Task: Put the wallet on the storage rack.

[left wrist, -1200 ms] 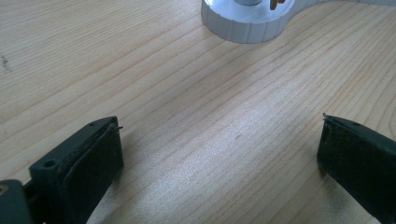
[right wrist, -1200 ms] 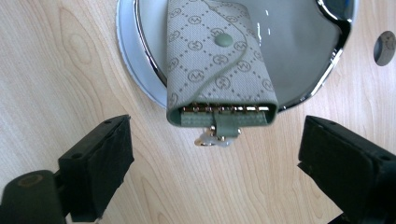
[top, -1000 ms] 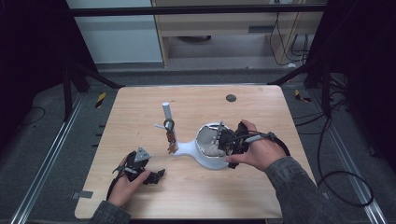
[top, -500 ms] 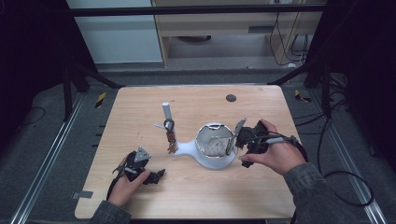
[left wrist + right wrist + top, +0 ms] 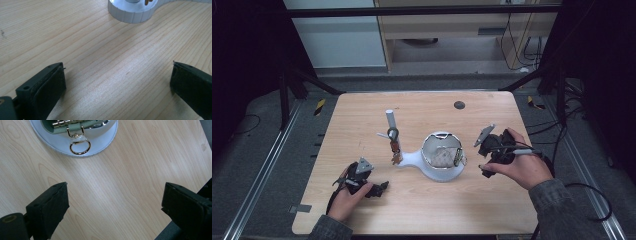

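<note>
A white stand with a round dish (image 5: pixel 438 172) sits mid-table; its upright post (image 5: pixel 390 120) carries hanging keys (image 5: pixel 395 150). In the dish lies a greenish pouch (image 5: pixel 443 156) with a gold ring (image 5: pixel 458 158) draped over the rim. My right gripper (image 5: pixel 482 159) is open just right of the dish, holding nothing. Along its jaws I see the pouch (image 5: pixel 75 123), the gold ring (image 5: pixel 80 147) and the dish rim (image 5: pixel 105 140), with the right gripper (image 5: pixel 115 200) over bare wood. My left gripper (image 5: pixel 380 188) rests open at the front left; from the left gripper (image 5: pixel 118 75) the stand's base (image 5: pixel 132 12) lies ahead.
The wooden table (image 5: pixel 422 210) has a small dark round disc (image 5: pixel 459 105) near its far edge. Cables trail from both grippers. A dark floor with metal rails surrounds the table, and shelving stands behind it.
My right gripper has drawn back to the right, from over the dish to beside it, leaving the pouch and ring in the dish. The left gripper has stayed put.
</note>
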Demonstrator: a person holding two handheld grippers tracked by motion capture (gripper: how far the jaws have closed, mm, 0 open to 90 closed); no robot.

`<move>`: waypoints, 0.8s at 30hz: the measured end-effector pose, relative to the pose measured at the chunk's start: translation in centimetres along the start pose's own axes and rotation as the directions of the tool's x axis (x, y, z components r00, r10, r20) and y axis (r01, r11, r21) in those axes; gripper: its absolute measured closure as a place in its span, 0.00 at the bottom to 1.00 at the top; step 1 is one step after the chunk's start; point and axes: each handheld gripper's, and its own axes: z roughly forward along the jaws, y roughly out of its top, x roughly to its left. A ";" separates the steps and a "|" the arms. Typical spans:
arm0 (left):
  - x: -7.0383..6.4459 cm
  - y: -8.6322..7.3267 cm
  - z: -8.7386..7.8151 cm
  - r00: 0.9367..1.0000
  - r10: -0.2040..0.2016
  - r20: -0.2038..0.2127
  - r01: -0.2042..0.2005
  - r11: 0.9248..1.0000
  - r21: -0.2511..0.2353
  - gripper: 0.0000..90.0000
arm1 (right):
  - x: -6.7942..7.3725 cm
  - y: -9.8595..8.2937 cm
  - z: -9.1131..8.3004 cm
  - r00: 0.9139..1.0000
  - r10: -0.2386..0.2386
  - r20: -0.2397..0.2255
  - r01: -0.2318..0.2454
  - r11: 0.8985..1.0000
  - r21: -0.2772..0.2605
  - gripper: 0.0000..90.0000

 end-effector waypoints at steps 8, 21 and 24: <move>0.0 0.0 0.0 1.000 0.001 0.001 -0.001 1.000 0.001 0.00 | -0.7 -1.4 0.7 0.997 0.071 0.027 -0.070 0.997 -0.026 0.08; 0.0 0.0 0.0 1.000 0.002 0.001 -0.002 1.000 0.001 0.00 | -2.2 -4.6 2.1 0.973 0.232 0.016 -0.229 0.968 -0.098 0.08; 0.0 0.0 0.0 1.000 0.002 0.001 -0.002 1.000 0.000 0.00 | -2.2 -5.2 2.5 0.967 0.256 0.007 -0.254 0.960 -0.119 0.08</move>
